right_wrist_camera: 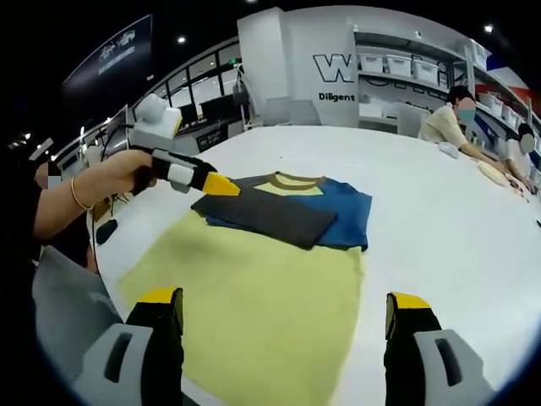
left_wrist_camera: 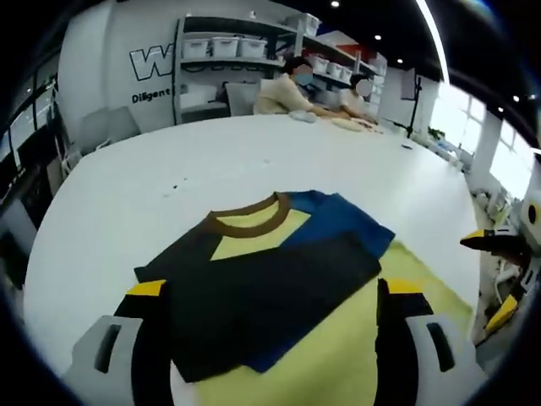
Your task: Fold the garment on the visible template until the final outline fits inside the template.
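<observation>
left gripper view: shirt (left_wrist_camera: 279, 288) lies folded on the yellow template (left_wrist_camera: 338, 355), left gripper (left_wrist_camera: 275, 338) jaws wide apart, holding nothing | right gripper view: right gripper (right_wrist_camera: 283, 326) jaws wide apart over the template; left gripper's tips look together, maybe touching the shirt's edge.

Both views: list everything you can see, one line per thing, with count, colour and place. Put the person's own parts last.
T-shirt: one, black, blue and yellow with a brown collar, partly folded, lying on the far end of the template.
Template: one, pale yellow sheet, flat on the table under the T-shirt.
Table: one, white, large, under everything.
Shelves: one rack, white, with storage bins, against the far wall.
People: two, seated at the far side of the table.
Left gripper: one, black with yellow tips, at the T-shirt's left edge, jaws open in its own view.
Right gripper: one, black with yellow tips, jaws open over the template.
Arm: one, bare with a bracelet, holding the left gripper.
</observation>
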